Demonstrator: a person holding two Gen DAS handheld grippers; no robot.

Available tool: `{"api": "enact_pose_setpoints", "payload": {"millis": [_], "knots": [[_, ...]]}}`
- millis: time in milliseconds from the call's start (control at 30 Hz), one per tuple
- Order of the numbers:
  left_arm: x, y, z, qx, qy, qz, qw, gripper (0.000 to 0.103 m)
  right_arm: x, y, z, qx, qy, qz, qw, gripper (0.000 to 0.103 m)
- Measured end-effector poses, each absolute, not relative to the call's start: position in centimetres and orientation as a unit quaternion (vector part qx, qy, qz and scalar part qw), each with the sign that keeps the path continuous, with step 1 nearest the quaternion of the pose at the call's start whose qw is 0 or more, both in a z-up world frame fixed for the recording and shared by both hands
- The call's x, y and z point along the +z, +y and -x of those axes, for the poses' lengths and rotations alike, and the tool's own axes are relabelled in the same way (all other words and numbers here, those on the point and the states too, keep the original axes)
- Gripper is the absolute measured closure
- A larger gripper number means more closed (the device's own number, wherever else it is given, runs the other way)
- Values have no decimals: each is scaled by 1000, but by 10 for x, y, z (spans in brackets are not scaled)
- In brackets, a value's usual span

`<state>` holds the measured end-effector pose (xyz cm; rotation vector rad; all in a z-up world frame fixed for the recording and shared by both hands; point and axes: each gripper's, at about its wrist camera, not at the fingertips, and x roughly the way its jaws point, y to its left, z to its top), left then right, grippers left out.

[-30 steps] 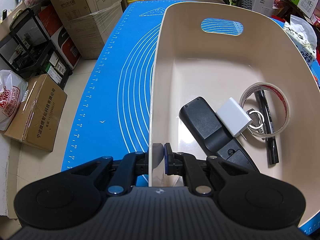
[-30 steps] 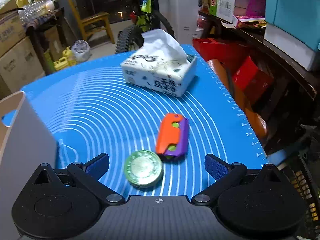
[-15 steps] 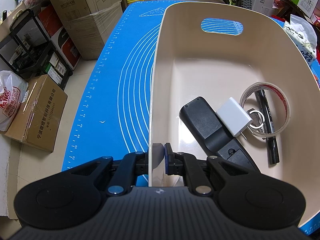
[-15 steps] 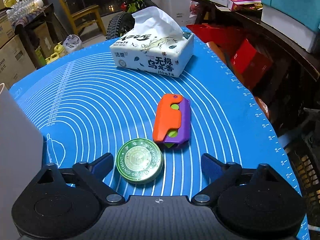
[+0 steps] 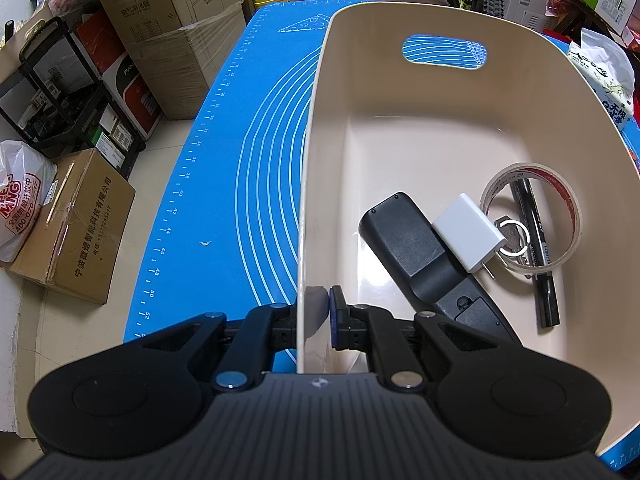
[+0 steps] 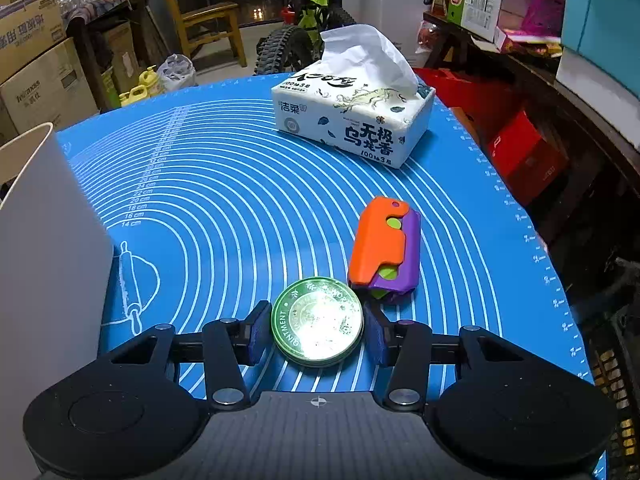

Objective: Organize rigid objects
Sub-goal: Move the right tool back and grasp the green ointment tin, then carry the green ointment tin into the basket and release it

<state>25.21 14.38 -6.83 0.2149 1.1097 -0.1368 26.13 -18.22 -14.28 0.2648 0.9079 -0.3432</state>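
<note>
Two grippers are in my feeds, each busy with something different. On my left wrist camera, the left gripper (image 5: 316, 312) has its jaws drawn tight on the near side wall of the cream bin (image 5: 440, 128), one pad outside and one inside the rim. That bin sits on the blue mat (image 5: 248, 168). Inside it I see a black remote (image 5: 416, 256) lying diagonally, a white charger (image 5: 468, 238) resting on the remote's edge, and a tape roll (image 5: 532, 216) lying flat. A black marker (image 5: 538, 256) runs through the roll, and a small key ring (image 5: 514, 236) lies inside it, beside the charger.

On my right wrist camera, the right gripper (image 6: 317, 330) has its jaws narrowed around the green ointment tin (image 6: 318, 322), which lies flat on the mat. The right pad touches the tin's side; the left pad is just beside it, and I cannot tell whether it presses. An orange and purple toy (image 6: 384, 250) lies just beyond the tin, touching or nearly so. A tissue pack (image 6: 352, 120) stands farther back
</note>
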Motion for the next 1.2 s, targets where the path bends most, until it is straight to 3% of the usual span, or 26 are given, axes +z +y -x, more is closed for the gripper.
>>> {"api": "enact_pose_setpoints", "payload": {"millis": [833, 1200], "knots": [[-68, 144, -251, -64, 525, -103, 842, 91, -30, -120, -233, -33, 305, -89, 947, 49], [-68, 145, -251, -64, 525, -104, 842, 91, -30, -61, -237, 73, 325, -50, 942, 49]]}}
